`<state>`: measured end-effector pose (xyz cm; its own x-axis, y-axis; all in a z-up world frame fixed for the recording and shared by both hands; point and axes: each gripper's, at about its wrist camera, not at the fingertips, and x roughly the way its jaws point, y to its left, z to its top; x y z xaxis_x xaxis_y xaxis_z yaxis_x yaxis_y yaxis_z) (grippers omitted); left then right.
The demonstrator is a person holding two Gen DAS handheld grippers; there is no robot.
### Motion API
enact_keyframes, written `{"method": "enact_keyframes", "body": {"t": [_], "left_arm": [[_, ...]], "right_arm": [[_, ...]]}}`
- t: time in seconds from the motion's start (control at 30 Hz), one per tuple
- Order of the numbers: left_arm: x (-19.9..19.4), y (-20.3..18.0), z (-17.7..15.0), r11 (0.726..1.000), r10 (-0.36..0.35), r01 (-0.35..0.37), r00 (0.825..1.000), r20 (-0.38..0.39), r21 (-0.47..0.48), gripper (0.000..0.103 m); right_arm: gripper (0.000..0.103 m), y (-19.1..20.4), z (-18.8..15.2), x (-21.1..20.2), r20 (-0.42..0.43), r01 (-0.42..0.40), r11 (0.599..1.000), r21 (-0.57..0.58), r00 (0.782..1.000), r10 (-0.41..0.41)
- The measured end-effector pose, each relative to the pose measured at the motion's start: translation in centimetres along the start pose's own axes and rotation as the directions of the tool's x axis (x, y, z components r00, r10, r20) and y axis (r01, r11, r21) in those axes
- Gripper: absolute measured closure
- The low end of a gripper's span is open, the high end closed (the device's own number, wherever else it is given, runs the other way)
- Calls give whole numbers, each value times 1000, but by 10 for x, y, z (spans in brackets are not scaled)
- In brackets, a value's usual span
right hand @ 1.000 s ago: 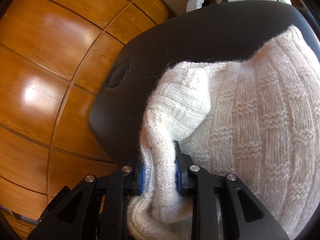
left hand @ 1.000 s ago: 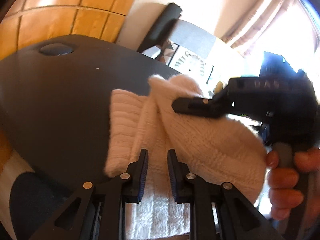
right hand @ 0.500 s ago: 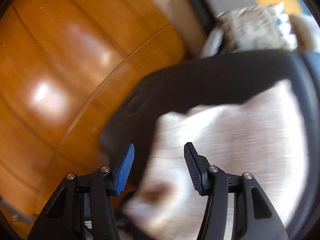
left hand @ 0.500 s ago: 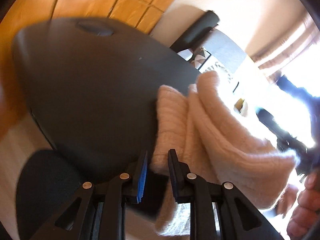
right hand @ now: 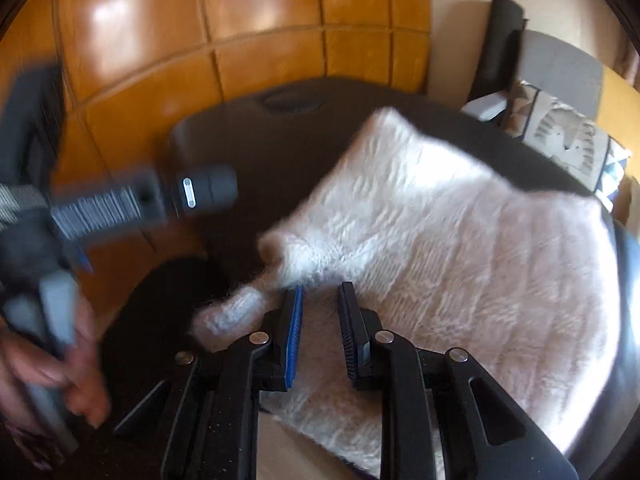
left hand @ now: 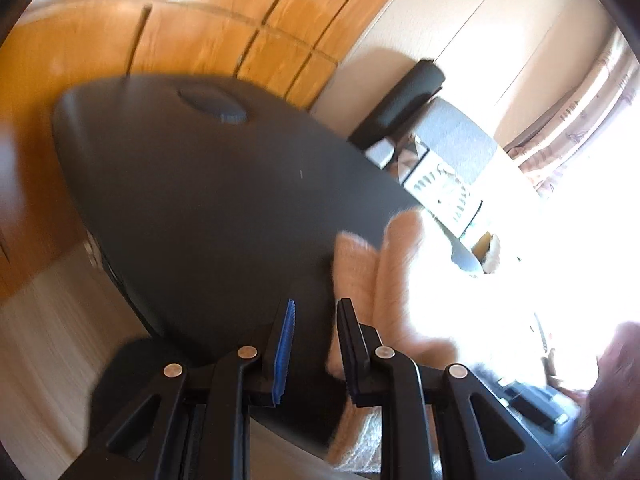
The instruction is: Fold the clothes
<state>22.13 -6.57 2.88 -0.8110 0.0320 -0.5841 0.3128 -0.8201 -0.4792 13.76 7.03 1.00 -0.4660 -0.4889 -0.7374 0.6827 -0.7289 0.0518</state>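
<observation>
Orange-brown wooden panels point(left hand: 208, 36) fill the background behind a dark oval tabletop point(left hand: 208, 208), and bright window light washes out the right side of your left wrist view.

Your left gripper point(left hand: 314, 344) hangs over the near edge of the tabletop with its jaws narrowly apart and nothing between them. Just to the right of its fingers, the cream knitted sweater point(left hand: 384, 280) shows only as a strip, pinkish in the glare, running from the near edge inward. At the lower right of this view, your right hand point(left hand: 612, 380) appears as a blur.

Your right wrist view shows much more of the sweater point(right hand: 460, 240): it lies folded into a broad pad covering the right half of the tabletop point(right hand: 256, 148), reaching the right edge, with one corner pointing toward the far edge. A fuzzy cuff end sticks out at the near edge, just left of your right gripper point(right hand: 320, 332). That gripper's jaws stand narrowly apart above the knit, holding nothing.

Only this view shows your left hand point(right hand: 48, 356) wrapped around the other gripper's handle at the far left, blurred. A patterned cushion point(right hand: 568, 140) sits beyond the far right edge, seen in both views.
</observation>
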Motion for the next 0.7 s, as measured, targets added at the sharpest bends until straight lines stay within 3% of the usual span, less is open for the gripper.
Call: {"method": "enact_keyframes", "body": {"t": [0.17,0.3,0.37,0.5,0.57,0.7], "left_arm": [[-10,-25,14,991,-53,47,998,46,126,81],[0,-57,20,966,-140,133,990,15,221,81],[8,-71,20,952,-188,192,981,-39,239,81],[25,-91,10,928,-179,209,976,-126,308,81],[29,-96,3,916,-160,203,976,-147,346,81],[28,-102,-18,876,-56,115,989,-138,469,81]], "right_arm": [[81,-8,-18,-4,56,-37,999,18,998,36],[81,-22,-25,-13,90,-127,988,92,989,119],[81,-31,-30,-28,139,-177,975,137,978,158],[81,-49,-35,-62,201,-145,968,203,974,104],[81,-60,-43,-80,203,-78,969,236,979,29],[74,-78,-48,-100,182,20,957,288,980,-76]]}}
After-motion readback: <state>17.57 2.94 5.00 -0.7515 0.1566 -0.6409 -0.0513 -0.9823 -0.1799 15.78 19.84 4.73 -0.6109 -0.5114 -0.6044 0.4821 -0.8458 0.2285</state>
